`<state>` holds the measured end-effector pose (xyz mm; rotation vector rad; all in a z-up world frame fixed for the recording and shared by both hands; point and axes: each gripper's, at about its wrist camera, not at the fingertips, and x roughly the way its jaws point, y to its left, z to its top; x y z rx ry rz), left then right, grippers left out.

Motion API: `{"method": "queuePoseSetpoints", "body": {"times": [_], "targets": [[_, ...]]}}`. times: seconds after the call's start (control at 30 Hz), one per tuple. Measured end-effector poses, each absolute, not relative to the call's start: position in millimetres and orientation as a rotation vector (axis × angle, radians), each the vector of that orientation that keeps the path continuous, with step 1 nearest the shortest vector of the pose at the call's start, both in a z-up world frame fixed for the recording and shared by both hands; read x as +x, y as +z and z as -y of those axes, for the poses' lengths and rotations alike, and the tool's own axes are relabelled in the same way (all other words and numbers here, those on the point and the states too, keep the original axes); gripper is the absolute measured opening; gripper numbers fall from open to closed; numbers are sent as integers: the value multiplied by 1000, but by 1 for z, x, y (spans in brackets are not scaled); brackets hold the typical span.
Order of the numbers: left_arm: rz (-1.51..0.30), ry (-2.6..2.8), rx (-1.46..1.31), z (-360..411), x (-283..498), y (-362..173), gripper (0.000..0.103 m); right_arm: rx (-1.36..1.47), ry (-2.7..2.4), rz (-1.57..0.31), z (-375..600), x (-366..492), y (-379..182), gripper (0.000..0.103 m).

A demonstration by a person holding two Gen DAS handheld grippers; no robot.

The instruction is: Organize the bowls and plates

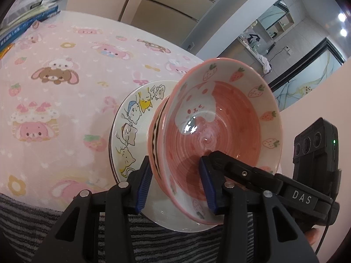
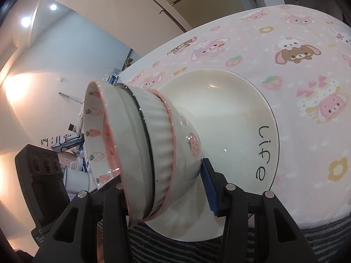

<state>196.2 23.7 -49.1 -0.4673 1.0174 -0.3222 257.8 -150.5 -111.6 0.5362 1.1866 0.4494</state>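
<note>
A pink strawberry bowl [image 1: 219, 118] tops a stack of bowls that stands on a stack of plates; the top plate in the left wrist view is a cat-print plate [image 1: 131, 129]. My left gripper [image 1: 175, 188] is shut on the pink bowl's rim, one blue pad inside, one outside. In the right wrist view the bowl stack [image 2: 151, 146] shows a pink rim, a ribbed grey bowl and a strawberry bowl below, on a white "life" plate [image 2: 237, 118]. My right gripper [image 2: 166, 195] is shut on the stack's walls. The other gripper's finger [image 1: 248, 171] reaches into the bowl.
The pink cartoon-print tablecloth [image 1: 54, 87] covers the table; its striped near edge [image 1: 175, 241] is below the plates. Books [image 1: 24, 19] lie at the far left corner. Cabinets and a wall stand behind the table.
</note>
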Motion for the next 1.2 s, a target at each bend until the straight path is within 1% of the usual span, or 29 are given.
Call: {"method": "queuePoseSetpoints", "body": {"times": [0.4, 0.47, 0.53, 0.6, 0.67, 0.73, 0.8, 0.9, 0.97, 1.03, 1.07, 1.1, 1.13, 1.2], "targets": [[-958, -323, -443, -22, 198, -49, 42, 543, 433, -1202, 156, 260, -115, 49], [-938, -311, -422, -21, 197, -46, 42, 536, 419, -1169, 159, 259, -110, 49], [-921, -299, -400, -19, 195, -45, 42, 489, 369, -1095, 163, 255, -96, 49], [-918, -299, -396, -18, 195, -46, 47, 456, 330, -1045, 168, 252, -87, 49], [-913, -305, -400, -19, 196, -46, 51, 459, 333, -1033, 172, 253, -85, 50], [-885, -293, -383, -18, 194, -42, 58, 479, 338, -1028, 174, 253, -85, 50], [-837, -266, -336, -16, 191, -37, 72, 447, 329, -1000, 173, 251, -80, 50], [-781, -243, -292, -16, 187, -30, 74, 360, 293, -936, 168, 246, -70, 52], [-731, -221, -242, -15, 182, -23, 74, 324, 285, -892, 166, 242, -63, 55], [-666, -185, -180, -13, 176, -14, 75, 293, 291, -844, 164, 238, -53, 56], [-633, -174, -158, -13, 172, -10, 77, 281, 287, -823, 164, 236, -49, 56], [-602, -157, -137, -13, 168, -5, 82, 267, 276, -790, 165, 233, -43, 56], [-581, -126, -123, -14, 165, 0, 84, 251, 262, -753, 166, 229, -36, 57], [-544, -125, -111, -16, 159, 9, 84, 211, 243, -677, 169, 219, -20, 62]]}}
